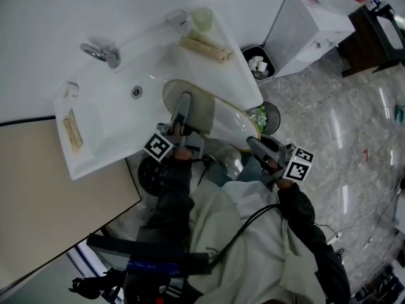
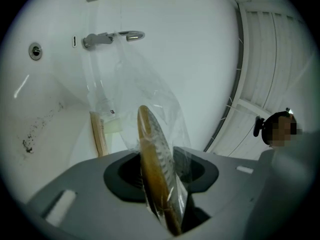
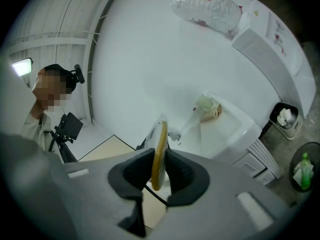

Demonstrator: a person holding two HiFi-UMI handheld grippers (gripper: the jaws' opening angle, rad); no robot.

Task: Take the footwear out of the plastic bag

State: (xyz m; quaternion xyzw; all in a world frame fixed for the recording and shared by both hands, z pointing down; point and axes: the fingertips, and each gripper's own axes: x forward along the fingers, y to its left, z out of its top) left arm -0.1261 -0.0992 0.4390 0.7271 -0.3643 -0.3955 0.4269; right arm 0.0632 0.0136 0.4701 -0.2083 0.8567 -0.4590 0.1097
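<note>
Pinching the plastic bag (image 2: 146,81) with tan slipper (image 2: 154,154) inside: left tool (image 2: 167,194), right tool (image 3: 157,171).

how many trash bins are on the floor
2. The first bin, holding white scraps, stands beside the white cabinet; the second bin, with a green bottle inside, sits by the sink's corner. Others may be hidden.

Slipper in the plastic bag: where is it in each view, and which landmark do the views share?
Head view: slipper at centre, over the sink.
Left gripper view: slipper lower centre, edge-on between fingers.
Right gripper view: slipper lower centre, edge-on between fingers.
Shared landmark: white sink.
</note>
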